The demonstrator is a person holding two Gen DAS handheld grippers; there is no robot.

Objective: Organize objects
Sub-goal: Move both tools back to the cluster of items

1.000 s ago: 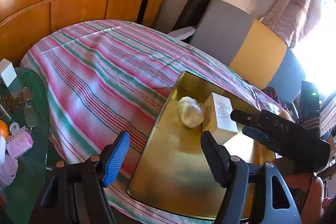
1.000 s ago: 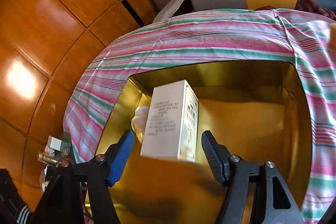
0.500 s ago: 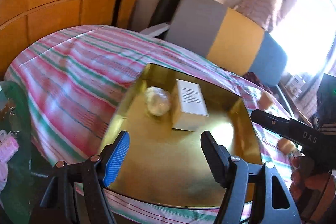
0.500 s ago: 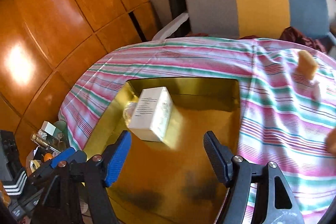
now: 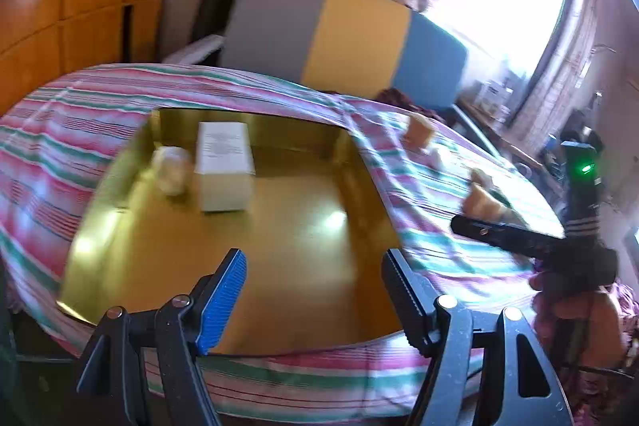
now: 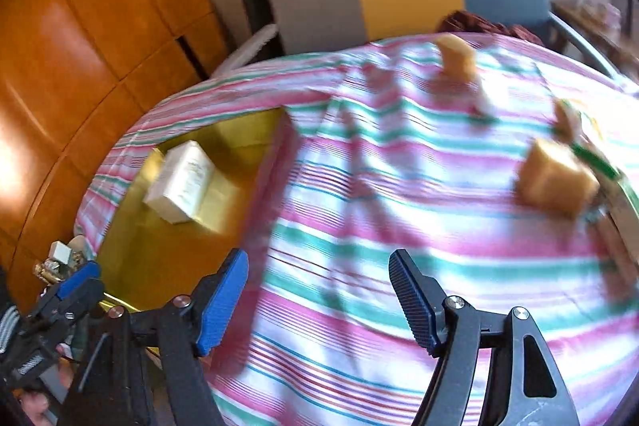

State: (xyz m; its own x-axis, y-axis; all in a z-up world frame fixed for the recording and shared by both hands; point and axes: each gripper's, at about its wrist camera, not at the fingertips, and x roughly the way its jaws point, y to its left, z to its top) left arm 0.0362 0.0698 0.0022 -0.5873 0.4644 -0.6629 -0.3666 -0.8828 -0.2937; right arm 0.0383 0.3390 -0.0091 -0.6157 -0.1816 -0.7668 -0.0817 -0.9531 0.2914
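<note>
Nearest the right camera, the right gripper (image 6: 317, 290) hangs with its jaws wide apart and nothing between them, over the striped cloth (image 6: 399, 194). A second ago it framed the white box (image 6: 181, 182) inside the gold tray (image 6: 159, 246); now it has swung off to the right, and the box stands free in the tray. That reads as one placement finished and the next pick beginning.

The left gripper (image 5: 313, 286) also stands wide apart and empty, low over the tray's (image 5: 279, 246) near edge. It has turned rightward too, so the window side of the room has come into view.

Further in, the box (image 5: 223, 170) sits at the tray's far-left part, just beside a pale wrapped lump (image 5: 171, 170); whether they touch I cannot tell. Beyond the tray, on the cloth, lie tan blocks (image 6: 555, 178), well apart from it, with another (image 6: 455, 58) near the far edge. These are probably what remains to be gathered.

The box face carries small printed lines, too blurred to read. No brand shows anywhere in these views.
</note>
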